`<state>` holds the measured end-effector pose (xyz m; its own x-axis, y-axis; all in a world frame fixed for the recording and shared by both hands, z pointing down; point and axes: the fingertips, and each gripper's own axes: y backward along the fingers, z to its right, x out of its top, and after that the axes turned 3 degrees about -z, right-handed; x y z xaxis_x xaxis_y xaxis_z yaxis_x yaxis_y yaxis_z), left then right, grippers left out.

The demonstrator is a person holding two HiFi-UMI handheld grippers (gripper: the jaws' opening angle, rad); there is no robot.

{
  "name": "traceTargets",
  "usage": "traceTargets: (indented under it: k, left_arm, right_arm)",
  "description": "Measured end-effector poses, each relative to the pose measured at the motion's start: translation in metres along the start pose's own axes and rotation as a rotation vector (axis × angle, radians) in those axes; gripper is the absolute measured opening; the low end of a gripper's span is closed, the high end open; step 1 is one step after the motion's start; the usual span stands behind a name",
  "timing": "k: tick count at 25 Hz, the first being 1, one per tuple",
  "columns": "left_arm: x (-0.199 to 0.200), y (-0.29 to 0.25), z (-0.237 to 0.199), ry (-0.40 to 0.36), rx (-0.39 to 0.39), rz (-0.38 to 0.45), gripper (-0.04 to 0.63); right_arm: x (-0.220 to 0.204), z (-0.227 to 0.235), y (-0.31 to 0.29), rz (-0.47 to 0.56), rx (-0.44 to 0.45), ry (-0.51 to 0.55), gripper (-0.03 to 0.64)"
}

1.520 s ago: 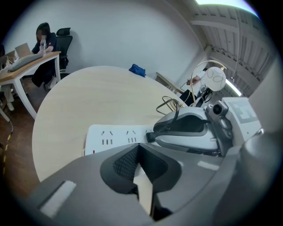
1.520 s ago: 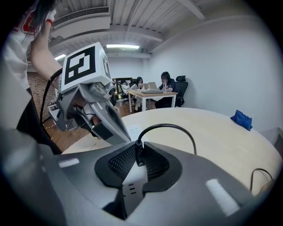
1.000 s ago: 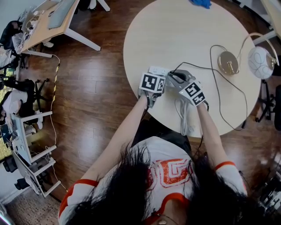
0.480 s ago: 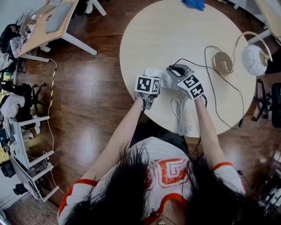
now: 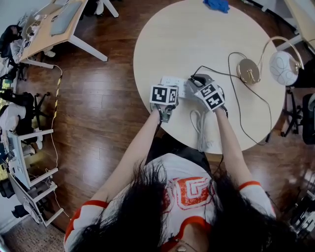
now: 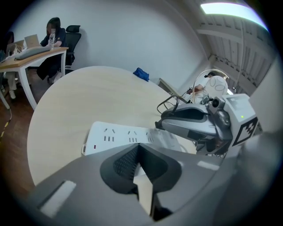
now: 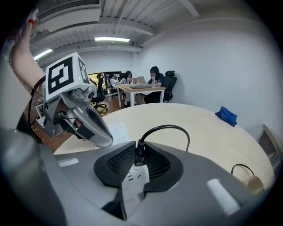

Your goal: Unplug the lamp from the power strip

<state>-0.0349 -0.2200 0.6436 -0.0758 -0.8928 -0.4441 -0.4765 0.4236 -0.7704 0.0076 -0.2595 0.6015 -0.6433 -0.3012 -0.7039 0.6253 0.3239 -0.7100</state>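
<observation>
A white power strip lies near the table's front edge. My left gripper is shut, its tips at the near edge of the power strip. My right gripper is over the strip's right end. Its jaws are opening, and the pads still touch the black lamp plug between them. Below the plug the power strip shows its sockets. The black cord runs from the plug to the lamp's brass base and white globe.
The strip's own white cable lies bundled by the table's front edge, under my right forearm. A blue cloth sits at the far side. Desks with people and chairs stand beyond the table on a wooden floor.
My right gripper has shifted a little farther from me, relative to the left one. The left gripper stays at the strip.
</observation>
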Motion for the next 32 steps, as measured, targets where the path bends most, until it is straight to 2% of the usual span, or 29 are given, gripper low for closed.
traceTargets:
  k: [5, 10, 13, 17, 19, 22, 26, 30, 32]
  left_arm:
    - [0.000, 0.000, -0.001, 0.017, -0.003, 0.012, 0.000]
    - [-0.001, 0.000, -0.002, 0.012, 0.006, 0.026, 0.000]
    - [-0.005, 0.002, 0.000, -0.001, -0.011, 0.042, 0.000]
    - [-0.004, 0.015, 0.004, 0.051, -0.050, 0.134, 0.000]
    - [-0.001, 0.023, 0.009, 0.050, -0.065, 0.168, 0.000]
    - [0.007, 0.037, 0.018, 0.004, -0.078, 0.215, 0.000]
    - [0.019, 0.072, 0.033, -0.053, -0.093, 0.324, 0.000]
    - [0.025, 0.109, 0.040, -0.072, -0.090, 0.431, 0.000]
    - [0.028, 0.128, 0.046, -0.105, -0.085, 0.487, 0.000]
  right_arm:
    - [-0.003, -0.002, -0.001, -0.013, 0.012, -0.002, 0.130]
    - [-0.006, 0.000, 0.006, 0.002, -0.006, -0.036, 0.156]
    - [-0.005, 0.001, 0.016, 0.045, -0.019, -0.082, 0.158]
    - [0.003, 0.001, 0.035, 0.131, -0.064, -0.172, 0.130]
    - [0.000, 0.003, 0.041, 0.141, -0.113, -0.240, 0.105]
    - [-0.005, 0.002, 0.047, 0.151, -0.171, -0.326, 0.075]
    - [-0.001, -0.008, 0.059, 0.189, -0.210, -0.364, 0.006]
    - [0.004, -0.016, 0.071, 0.223, -0.247, -0.400, 0.003]
    - [0.006, -0.020, 0.078, 0.252, -0.263, -0.437, 0.002]
